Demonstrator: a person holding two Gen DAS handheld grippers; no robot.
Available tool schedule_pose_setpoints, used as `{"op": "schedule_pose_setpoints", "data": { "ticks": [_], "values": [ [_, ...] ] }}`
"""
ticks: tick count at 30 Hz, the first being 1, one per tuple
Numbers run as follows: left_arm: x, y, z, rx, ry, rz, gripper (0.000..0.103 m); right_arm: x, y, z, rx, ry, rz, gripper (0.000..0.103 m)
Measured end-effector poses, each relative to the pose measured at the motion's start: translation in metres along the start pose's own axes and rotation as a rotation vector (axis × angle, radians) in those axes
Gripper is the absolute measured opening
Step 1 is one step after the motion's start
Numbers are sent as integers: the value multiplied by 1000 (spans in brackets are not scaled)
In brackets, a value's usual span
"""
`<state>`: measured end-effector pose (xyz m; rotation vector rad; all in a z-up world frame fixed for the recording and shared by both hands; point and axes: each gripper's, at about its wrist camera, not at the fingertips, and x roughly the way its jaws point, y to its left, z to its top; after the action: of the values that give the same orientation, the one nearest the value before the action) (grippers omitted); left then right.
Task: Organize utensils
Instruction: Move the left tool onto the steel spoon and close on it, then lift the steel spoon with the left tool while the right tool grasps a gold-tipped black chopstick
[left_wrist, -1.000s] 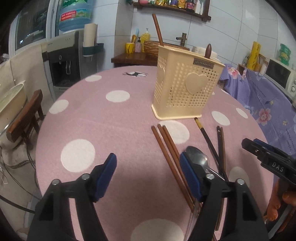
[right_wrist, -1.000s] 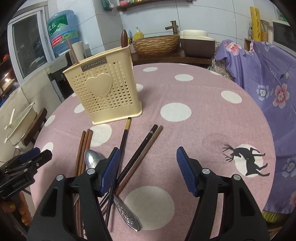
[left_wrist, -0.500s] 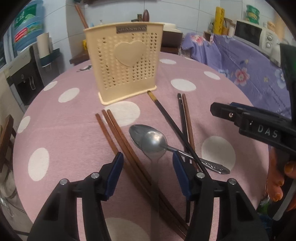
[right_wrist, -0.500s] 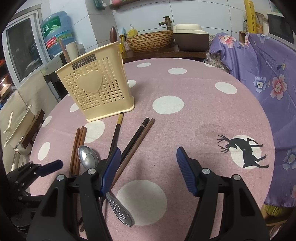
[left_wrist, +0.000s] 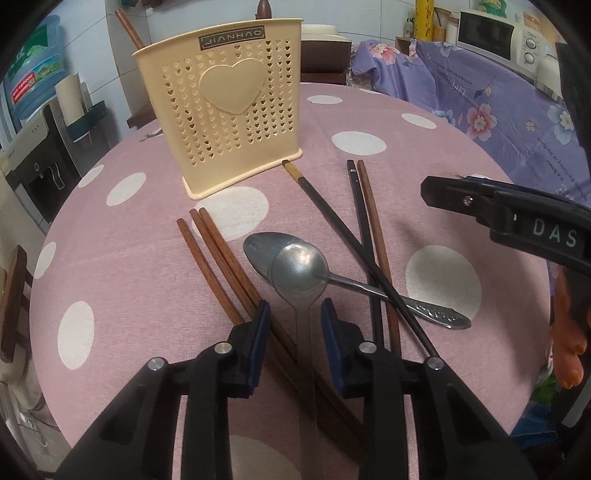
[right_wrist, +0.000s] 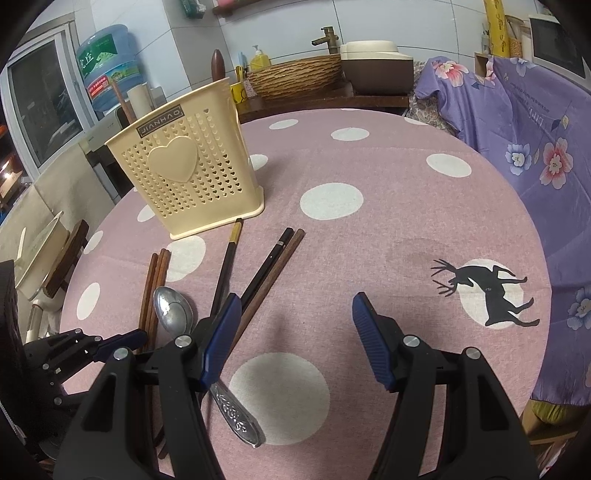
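Note:
A cream perforated utensil holder (left_wrist: 232, 107) (right_wrist: 184, 173) stands on the pink dotted table, with a brown chopstick and a dark handle sticking out. In front of it lie three brown chopsticks (left_wrist: 210, 251), a black gold-tipped chopstick (left_wrist: 321, 206), and a black and brown pair (left_wrist: 365, 206). Two steel spoons (left_wrist: 299, 266) are stacked bowl on bowl. My left gripper (left_wrist: 295, 314) is closing around the upper spoon's plain handle and the brown chopsticks, its pads still clear of them. My right gripper (right_wrist: 295, 325) hovers open over bare cloth beside the pair (right_wrist: 273, 258).
The round table (left_wrist: 129, 258) drops off close on the left, where a wooden chair (left_wrist: 14, 295) stands. Purple floral fabric (right_wrist: 535, 147) borders the right side. A deer print (right_wrist: 484, 291) marks the cloth at right. A person's hand (left_wrist: 569, 332) holds the right gripper.
My left gripper swung right over the spoons, rolled level, and its jaws narrowed around the spoon handle. The right gripper stayed almost still and open.

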<state>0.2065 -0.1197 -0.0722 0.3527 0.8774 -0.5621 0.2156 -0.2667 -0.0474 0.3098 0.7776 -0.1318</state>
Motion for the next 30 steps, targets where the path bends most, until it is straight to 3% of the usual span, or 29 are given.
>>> {"op": "schedule_pose_setpoints", "data": {
  "ticks": [4, 11, 30],
  "values": [
    [-1, -5, 2, 22, -4, 1, 27, 0, 1, 0, 2, -1, -1, 64],
    [8, -9, 5, 46, 17, -14, 16, 0, 0, -1, 3, 0, -2, 64],
    [13, 0, 9, -23, 25, -59, 15, 2, 2, 1, -8, 9, 4, 64]
  ]
}}
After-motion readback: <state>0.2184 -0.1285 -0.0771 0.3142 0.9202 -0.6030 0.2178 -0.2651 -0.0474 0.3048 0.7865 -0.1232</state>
